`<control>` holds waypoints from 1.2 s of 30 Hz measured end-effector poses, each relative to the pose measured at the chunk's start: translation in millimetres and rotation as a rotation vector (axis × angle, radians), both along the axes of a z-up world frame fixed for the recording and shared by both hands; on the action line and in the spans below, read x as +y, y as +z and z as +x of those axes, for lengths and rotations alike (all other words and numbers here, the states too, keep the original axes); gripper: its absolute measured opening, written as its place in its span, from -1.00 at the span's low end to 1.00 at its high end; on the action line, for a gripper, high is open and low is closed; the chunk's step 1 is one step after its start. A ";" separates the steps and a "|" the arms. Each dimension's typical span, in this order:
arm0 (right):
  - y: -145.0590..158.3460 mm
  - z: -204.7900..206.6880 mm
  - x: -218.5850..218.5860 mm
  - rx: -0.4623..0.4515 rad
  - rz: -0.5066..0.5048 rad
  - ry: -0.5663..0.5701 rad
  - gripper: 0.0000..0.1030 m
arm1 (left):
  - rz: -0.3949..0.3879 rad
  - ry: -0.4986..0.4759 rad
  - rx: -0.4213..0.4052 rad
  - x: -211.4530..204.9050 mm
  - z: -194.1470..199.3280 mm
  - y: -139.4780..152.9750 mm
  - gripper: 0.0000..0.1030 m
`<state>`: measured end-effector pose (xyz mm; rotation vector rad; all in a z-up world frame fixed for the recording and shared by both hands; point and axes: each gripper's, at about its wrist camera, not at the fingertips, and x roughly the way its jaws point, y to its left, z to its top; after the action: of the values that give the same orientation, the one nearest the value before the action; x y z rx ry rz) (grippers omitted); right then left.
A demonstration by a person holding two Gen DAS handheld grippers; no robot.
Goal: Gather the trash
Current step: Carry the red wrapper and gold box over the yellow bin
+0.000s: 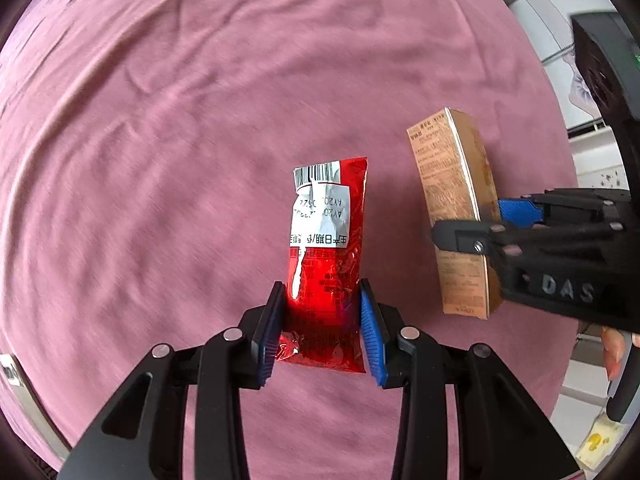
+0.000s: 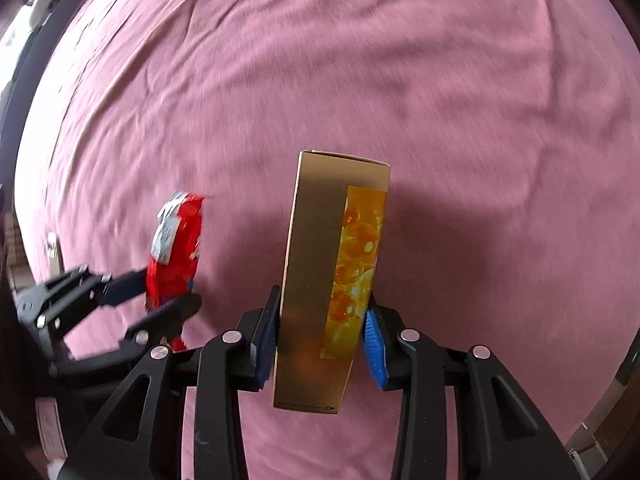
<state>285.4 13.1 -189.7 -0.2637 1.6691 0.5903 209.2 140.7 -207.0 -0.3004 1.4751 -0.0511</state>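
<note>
We have two pieces of trash in hand, both lifted clear above the pink cloth (image 1: pixel 200 120). The red wrapper (image 1: pixel 326 264) sits between the pads of the left gripper (image 1: pixel 323 332), which pinch it near its lower end. It looks thin, crinkly and very light, so it will likely flop and could slide out if we loosen at all. A grip nearer its middle would steady it.

The cardboard box (image 2: pixel 332 280) is clamped across its narrow width by the right gripper (image 2: pixel 320 340), low on its length. It seems stiff and light, probably empty, and too hard a squeeze may dent it.

The right wrist view shows the box's gold front with its orange picture. The left wrist view gives us its printed back and side instead, plus a fingertip of the person (image 1: pixel 614 354) at the edge. No bin appears in either view.
</note>
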 end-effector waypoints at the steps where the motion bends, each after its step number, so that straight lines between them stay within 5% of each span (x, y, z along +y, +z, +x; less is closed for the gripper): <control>1: 3.1 -6.3 -8.3 -0.001 0.004 0.011 -0.29 | 0.000 -0.008 0.003 -6.2 -3.6 0.2 -0.29; 15: 49.8 -86.9 -131.8 -0.055 0.048 0.104 -0.29 | -0.016 -0.158 0.014 -135.6 -70.7 23.8 -0.29; 36: 85.7 -166.2 -382.4 -0.097 0.030 -0.119 -0.29 | -0.045 -0.443 0.002 -384.9 -90.8 55.7 -0.29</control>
<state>119.2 -369.3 -104.1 -0.1668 1.5693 0.5052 118.4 -244.1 -151.3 -0.0043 1.5210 -0.4399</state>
